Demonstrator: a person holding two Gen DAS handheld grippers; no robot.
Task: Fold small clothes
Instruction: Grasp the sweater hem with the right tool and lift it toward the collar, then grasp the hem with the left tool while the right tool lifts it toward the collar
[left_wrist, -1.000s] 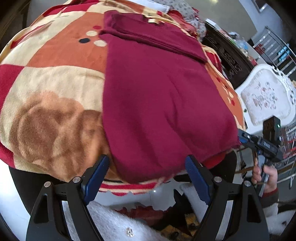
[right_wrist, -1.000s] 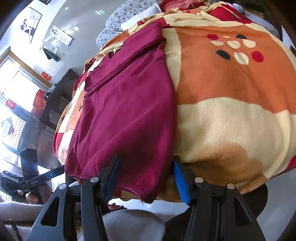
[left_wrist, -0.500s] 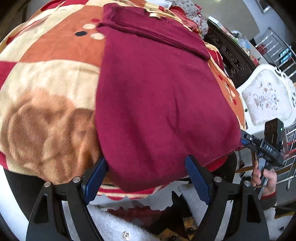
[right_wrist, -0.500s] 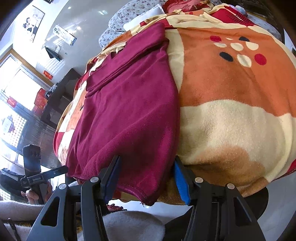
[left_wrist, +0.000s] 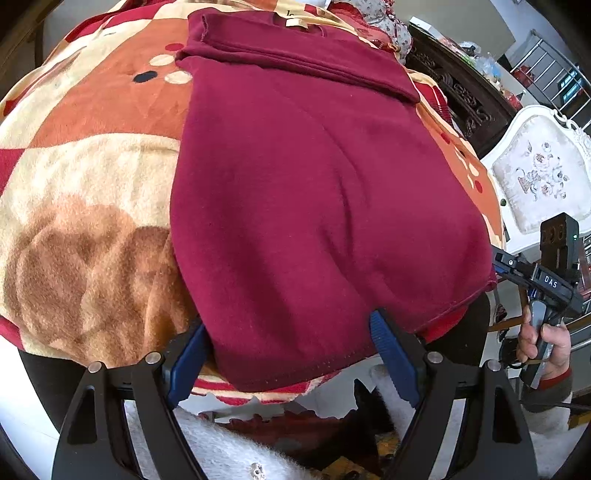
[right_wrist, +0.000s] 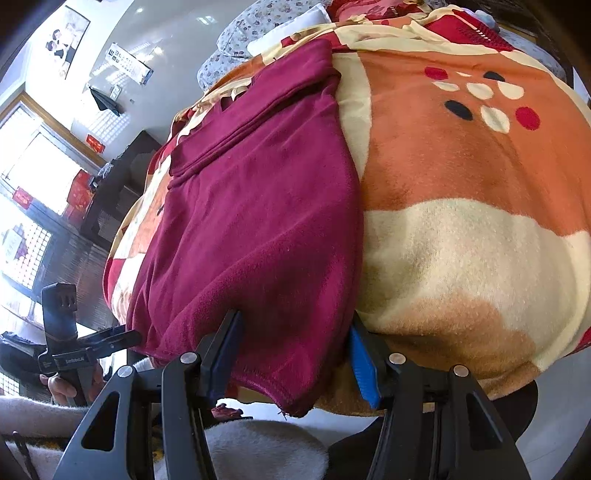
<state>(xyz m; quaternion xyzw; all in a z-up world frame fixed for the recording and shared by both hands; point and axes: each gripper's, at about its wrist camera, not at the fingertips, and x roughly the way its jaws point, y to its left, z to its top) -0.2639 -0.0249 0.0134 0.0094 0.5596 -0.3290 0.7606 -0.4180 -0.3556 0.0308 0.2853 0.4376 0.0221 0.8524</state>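
Left gripper wide open, fingers straddling near hem of maroon shirt, not pinching. Right gripper part open around shirt's other hem corner; grip — cannot tell. Shirt flat on patterned blanket, sleeves folded across far end. White chair beyond.

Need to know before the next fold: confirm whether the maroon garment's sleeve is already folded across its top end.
Yes: in the left wrist view the maroon garment has a folded band lying across its far end.
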